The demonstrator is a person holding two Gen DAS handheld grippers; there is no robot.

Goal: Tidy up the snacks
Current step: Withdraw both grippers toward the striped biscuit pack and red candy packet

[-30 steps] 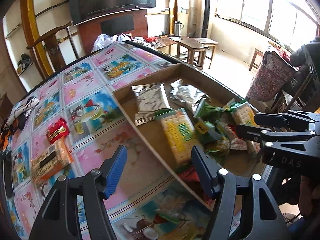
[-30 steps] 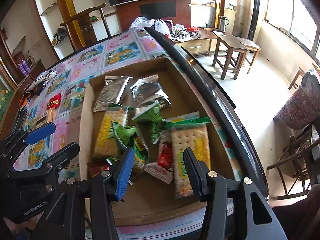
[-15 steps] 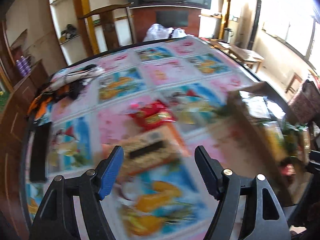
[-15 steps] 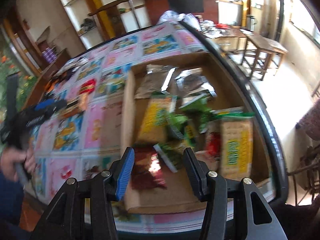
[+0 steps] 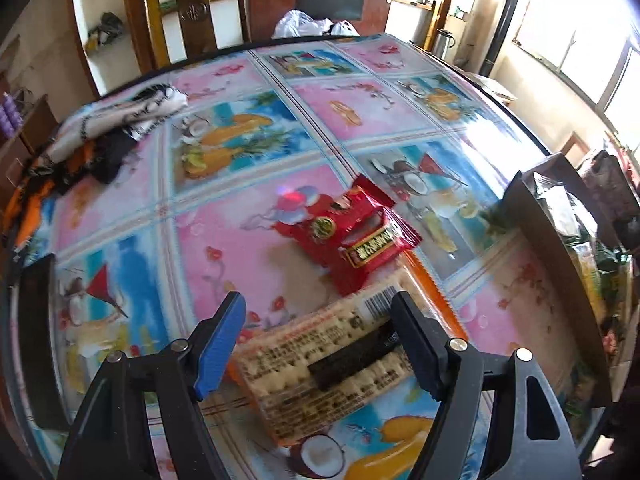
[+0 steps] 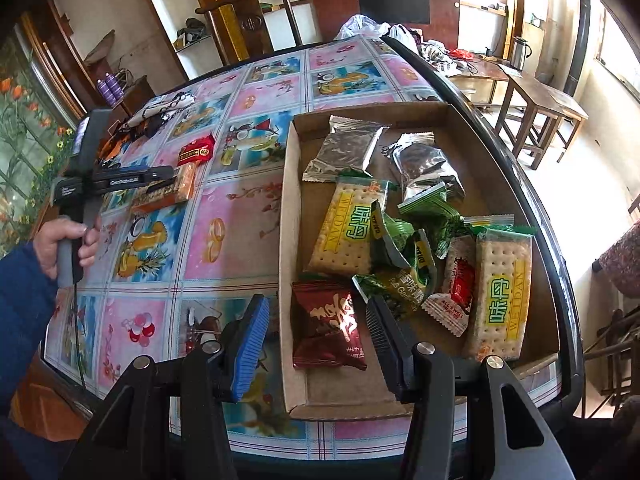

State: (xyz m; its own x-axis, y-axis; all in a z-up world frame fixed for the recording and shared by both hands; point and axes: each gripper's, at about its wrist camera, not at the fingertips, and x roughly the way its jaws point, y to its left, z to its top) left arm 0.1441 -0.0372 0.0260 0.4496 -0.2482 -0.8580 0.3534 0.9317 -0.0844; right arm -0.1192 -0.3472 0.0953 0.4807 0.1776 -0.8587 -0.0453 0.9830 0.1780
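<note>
The left claw [image 5: 318,340] has just been opening and is hovering wide, empty, over the orange cracker packet [image 5: 332,364] lying on the worktop [image 5: 224,240], left of the cardboard box [image 6: 286,240]. The packet is probably light, slick and brittle; gripping across its long sides looks safest.

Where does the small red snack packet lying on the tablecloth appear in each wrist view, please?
Left wrist: the red packet lies centre, just beyond the orange cracker pack.
Right wrist: it sits upper left, left of the cardboard box.
Shared landmark: the orange cracker pack touching it.
</note>
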